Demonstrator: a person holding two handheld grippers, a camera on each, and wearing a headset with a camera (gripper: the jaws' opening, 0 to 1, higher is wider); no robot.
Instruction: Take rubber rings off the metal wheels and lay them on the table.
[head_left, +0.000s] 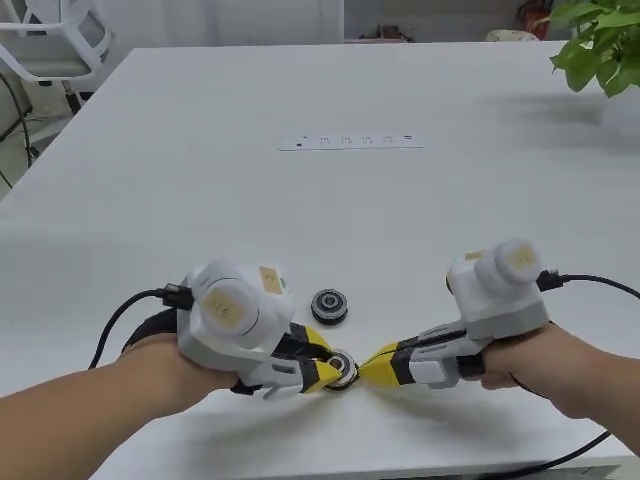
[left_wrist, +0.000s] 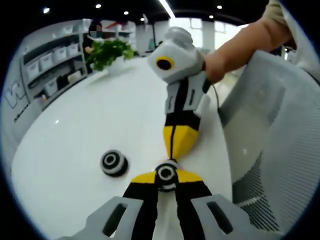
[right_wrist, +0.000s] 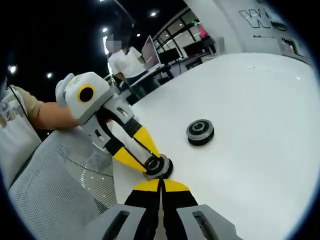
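Observation:
My left gripper (head_left: 335, 371) is shut on a small metal wheel with a black rubber ring (head_left: 341, 367), held just above the white table (head_left: 300, 210) near its front edge. In the left gripper view the wheel (left_wrist: 166, 173) sits between my yellow fingertips (left_wrist: 144, 178). My right gripper (head_left: 366, 371) comes in from the right, jaws together, its tips touching the wheel's rim (right_wrist: 159, 166); whether they pinch the ring I cannot tell. A second wheel with its black ring (head_left: 329, 305) lies flat on the table just beyond, also in the gripper views (left_wrist: 114, 162) (right_wrist: 200, 131).
A flush socket strip (head_left: 352, 141) lies mid-table. A potted plant (head_left: 600, 45) stands at the far right corner and a white chair (head_left: 55, 40) at the far left. A grey mesh chair (left_wrist: 270, 130) is behind me. Cables trail from both grippers.

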